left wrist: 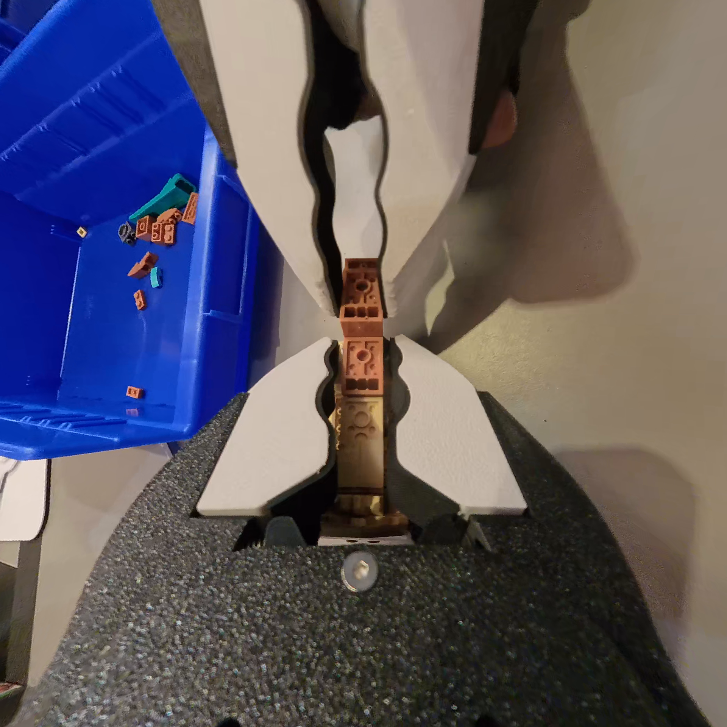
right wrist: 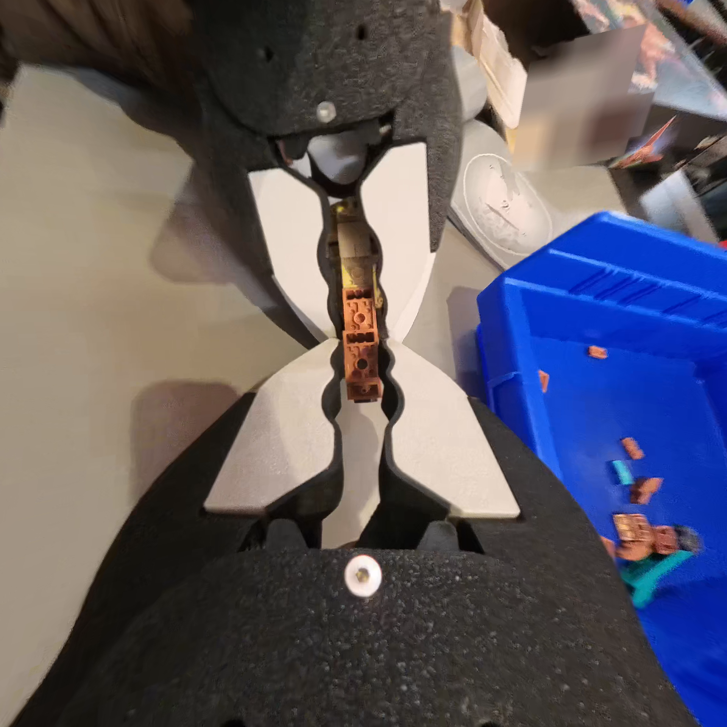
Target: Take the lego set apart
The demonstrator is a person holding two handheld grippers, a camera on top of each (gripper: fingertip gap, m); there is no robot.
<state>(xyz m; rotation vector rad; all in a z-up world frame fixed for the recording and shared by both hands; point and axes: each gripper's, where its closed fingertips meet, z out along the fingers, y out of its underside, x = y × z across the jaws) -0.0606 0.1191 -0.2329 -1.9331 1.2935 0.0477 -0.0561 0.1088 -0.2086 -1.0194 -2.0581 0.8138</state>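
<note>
Both tools are nose to nose over the desk, each closed on one end of the same brick stack. In the left wrist view, the left tool has its pads tight on a brown brick, with tan bricks behind it deeper in the jaws. Just past that, the right tool pinches a second brown brick joined to the first. The right wrist view shows that brick's near end poking back between its own fingers. The blue bin sits beside them with loose bricks inside. Only the right view catches a white round lid and clutter beyond the bin.
</note>
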